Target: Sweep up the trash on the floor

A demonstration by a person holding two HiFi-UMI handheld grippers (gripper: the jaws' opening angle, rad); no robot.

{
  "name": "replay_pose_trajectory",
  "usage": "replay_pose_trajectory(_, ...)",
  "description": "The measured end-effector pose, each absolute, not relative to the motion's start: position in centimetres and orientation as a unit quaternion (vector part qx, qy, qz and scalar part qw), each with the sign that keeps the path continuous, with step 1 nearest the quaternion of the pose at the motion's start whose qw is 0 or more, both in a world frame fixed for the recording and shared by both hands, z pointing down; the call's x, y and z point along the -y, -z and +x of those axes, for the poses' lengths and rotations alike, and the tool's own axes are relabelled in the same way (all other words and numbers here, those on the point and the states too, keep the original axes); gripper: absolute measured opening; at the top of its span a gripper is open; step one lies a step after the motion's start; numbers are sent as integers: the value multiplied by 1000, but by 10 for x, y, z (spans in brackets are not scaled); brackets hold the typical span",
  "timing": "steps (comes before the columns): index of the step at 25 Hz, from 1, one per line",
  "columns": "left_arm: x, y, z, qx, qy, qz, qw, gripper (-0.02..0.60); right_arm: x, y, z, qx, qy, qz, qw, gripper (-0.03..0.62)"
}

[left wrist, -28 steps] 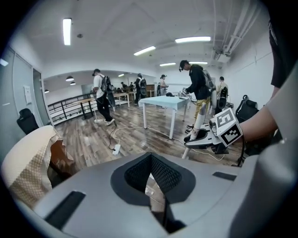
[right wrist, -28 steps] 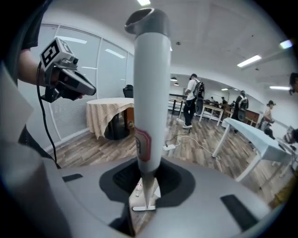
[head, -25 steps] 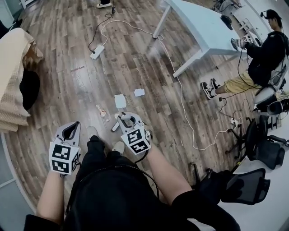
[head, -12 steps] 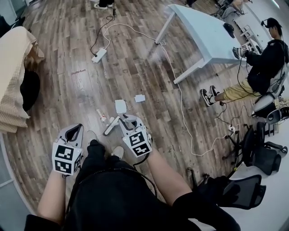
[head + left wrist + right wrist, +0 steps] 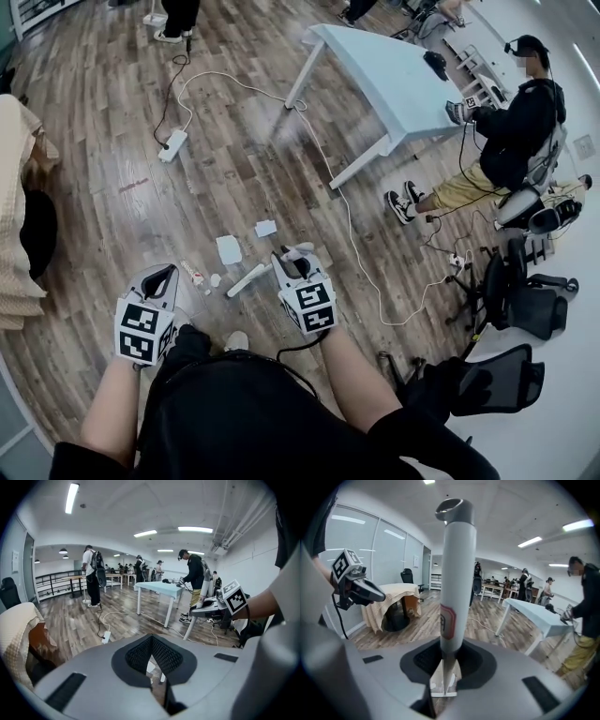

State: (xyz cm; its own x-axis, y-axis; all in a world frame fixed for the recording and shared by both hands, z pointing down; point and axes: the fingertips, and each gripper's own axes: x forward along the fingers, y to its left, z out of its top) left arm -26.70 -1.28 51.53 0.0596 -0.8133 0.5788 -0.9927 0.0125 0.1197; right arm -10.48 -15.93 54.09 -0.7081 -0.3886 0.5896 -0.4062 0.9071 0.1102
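Two white paper scraps [image 5: 229, 249] [image 5: 265, 228] and a few small bits of litter [image 5: 195, 275] lie on the wooden floor ahead of my feet. My right gripper [image 5: 295, 258] is shut on a white tube-like handle [image 5: 248, 279], which points left toward the scraps. In the right gripper view the handle [image 5: 457, 573] rises straight out between the closed jaws of the right gripper [image 5: 443, 672]. My left gripper [image 5: 159, 279] hovers left of the litter. In the left gripper view, the left gripper [image 5: 154, 667] has its jaws together with nothing between them.
A white table [image 5: 375, 75] stands ahead on the right, with a white cable [image 5: 347, 225] and a power strip [image 5: 169, 145] on the floor. A seated person [image 5: 506, 141] and office chairs [image 5: 520, 300] are at the right. A cloth-covered round table [image 5: 19, 216] stands at the left.
My right gripper has shifted to the right with the handle, which now sticks out further to its left. The left gripper keeps its place at the lower left. The head view has turned.
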Motion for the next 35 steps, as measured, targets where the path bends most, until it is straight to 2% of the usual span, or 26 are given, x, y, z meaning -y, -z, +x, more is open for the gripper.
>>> replay_pose_trajectory(7,55,-514,-296,634,-178,712,244,-3,244,-517,-84,896,-4,316,312,89)
replay_pose_trajectory(14,90,-527,-313,674,-197,662,264,-3,324,-521,-67,890,21,325,319,89)
replay_pose_trajectory(20,139,-531,-288,722,-167,597,307,-3,392,-555,-63,907,47,236,347,89)
replay_pose_trajectory(30,196,-504,-260,811,-163,502,251,-3,493,-616,-82,924,70,88,365,89)
replay_pose_trajectory(35,173,-495,-268,836,-169,448,268,-3,486,-616,-129,933,74,27,352,89)
